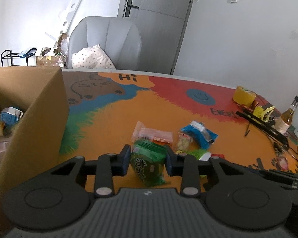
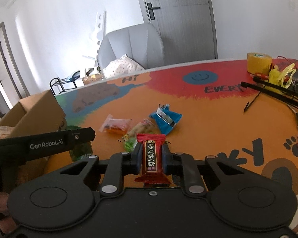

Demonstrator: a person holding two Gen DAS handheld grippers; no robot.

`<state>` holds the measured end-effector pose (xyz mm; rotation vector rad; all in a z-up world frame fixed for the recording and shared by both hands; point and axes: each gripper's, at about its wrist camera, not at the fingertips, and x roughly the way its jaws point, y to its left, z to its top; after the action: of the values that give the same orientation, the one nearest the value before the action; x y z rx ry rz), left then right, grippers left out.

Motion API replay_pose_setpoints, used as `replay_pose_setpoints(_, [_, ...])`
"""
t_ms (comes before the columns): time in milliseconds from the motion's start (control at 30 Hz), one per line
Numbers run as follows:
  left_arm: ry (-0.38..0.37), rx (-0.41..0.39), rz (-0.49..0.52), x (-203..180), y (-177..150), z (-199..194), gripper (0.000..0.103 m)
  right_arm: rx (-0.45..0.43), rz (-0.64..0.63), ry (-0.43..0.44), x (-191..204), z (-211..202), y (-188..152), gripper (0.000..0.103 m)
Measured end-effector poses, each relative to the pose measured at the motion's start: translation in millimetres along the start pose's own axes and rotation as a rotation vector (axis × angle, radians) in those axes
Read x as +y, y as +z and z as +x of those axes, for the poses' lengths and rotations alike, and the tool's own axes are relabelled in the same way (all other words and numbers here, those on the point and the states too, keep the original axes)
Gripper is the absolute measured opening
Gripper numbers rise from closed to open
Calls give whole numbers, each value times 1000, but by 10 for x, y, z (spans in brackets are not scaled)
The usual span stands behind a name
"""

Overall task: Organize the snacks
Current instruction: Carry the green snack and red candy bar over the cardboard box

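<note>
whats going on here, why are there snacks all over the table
A person is sorting snacks with a handheld gripper in each hand. The left gripper is clamped on a green snack packet, and the right gripper is clamped on a red wrapped candy. A cardboard box at the left edge of the colourful table already holds a few items. Still loose on the table are a blue packet, a pink-orange packet and a pale one.

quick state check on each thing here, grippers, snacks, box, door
left gripper: shut on green packet
right gripper: shut on red candy
blue packet: lying loose on table
cardboard box: open, snacks inside
door: closed
</note>
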<state>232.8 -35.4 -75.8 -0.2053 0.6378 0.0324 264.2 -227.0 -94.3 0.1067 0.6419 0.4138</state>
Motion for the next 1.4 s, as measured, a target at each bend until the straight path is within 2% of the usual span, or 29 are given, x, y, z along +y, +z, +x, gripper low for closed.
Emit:
replay_pose_setpoints(633, [-42,-34,-24,10,-32,-396,27,-54,30,34,9,-281,6,18])
replay_pose_setpoints(900, [-31,-86,-11,68,105,-625,27,-93,4,71,248,-321,140,18])
replay_pose_setpoints(1167, [-3,-149,-9,288,265,-900,27,-134,-26,135,574,-312,295,18])
replay_pose_setpoints(1400, [42,-184,-27,548,324,-1098,27,-135,-57,191,835,-264,374,18])
